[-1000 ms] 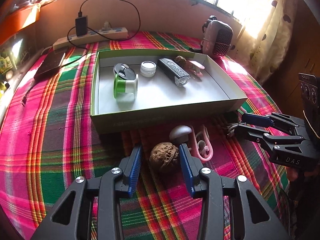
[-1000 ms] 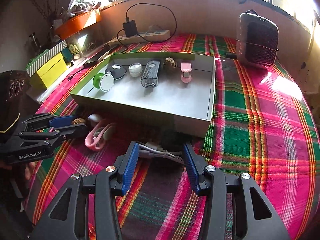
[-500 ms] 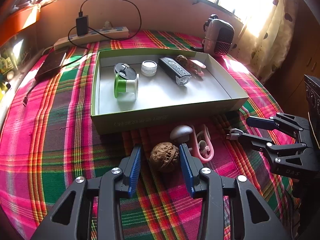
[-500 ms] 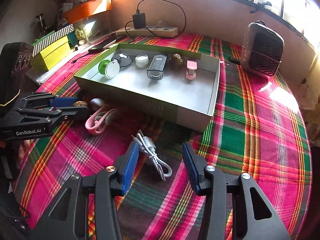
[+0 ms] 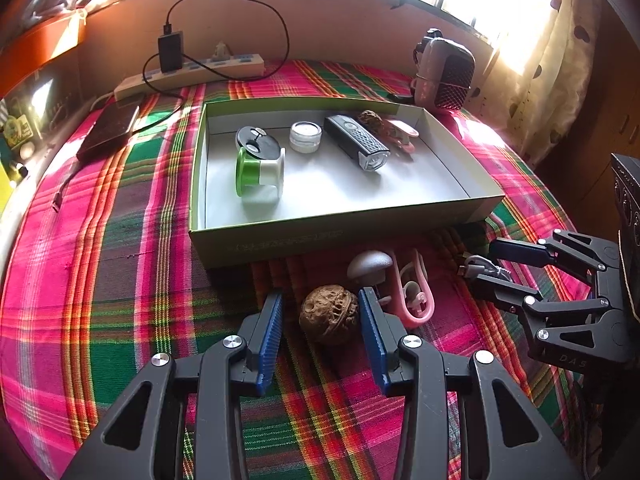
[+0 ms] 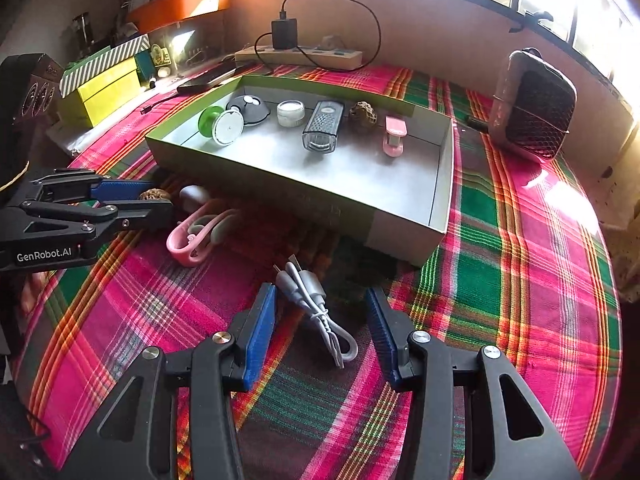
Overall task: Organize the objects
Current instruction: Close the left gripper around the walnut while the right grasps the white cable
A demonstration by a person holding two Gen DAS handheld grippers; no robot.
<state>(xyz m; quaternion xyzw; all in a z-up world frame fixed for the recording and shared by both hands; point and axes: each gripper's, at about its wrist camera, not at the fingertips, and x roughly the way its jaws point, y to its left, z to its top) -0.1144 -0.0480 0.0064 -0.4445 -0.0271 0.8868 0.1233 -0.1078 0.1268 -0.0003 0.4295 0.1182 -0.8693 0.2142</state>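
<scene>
A brown walnut (image 5: 329, 314) lies on the plaid cloth between the blue pads of my left gripper (image 5: 320, 295), which is open, with a gap on the left side. Just beyond it sit a grey mushroom-shaped piece (image 5: 370, 266) and a pink earphone loop (image 5: 416, 300). A grey coiled cable (image 6: 316, 304) lies lengthwise between the jaws of my right gripper (image 6: 321, 290). Those jaws are closing, and the pads stand clear of the cable. The green box (image 5: 280, 240) behind holds a green spool, a black lid, a small jar, a bike light, another walnut and a pink clip.
A small heater (image 6: 532, 104) stands at the back right. A power strip with a plugged charger (image 5: 192, 70) and a dark power bank (image 5: 110, 130) lie behind and left of the box. Yellow and striped boxes (image 6: 104, 80) sit at the far left.
My right gripper drew back from the box's front wall and rolled, so the cable now lies lengthwise between its jaws instead of crosswise at the tips. The left gripper and walnut stayed put.
</scene>
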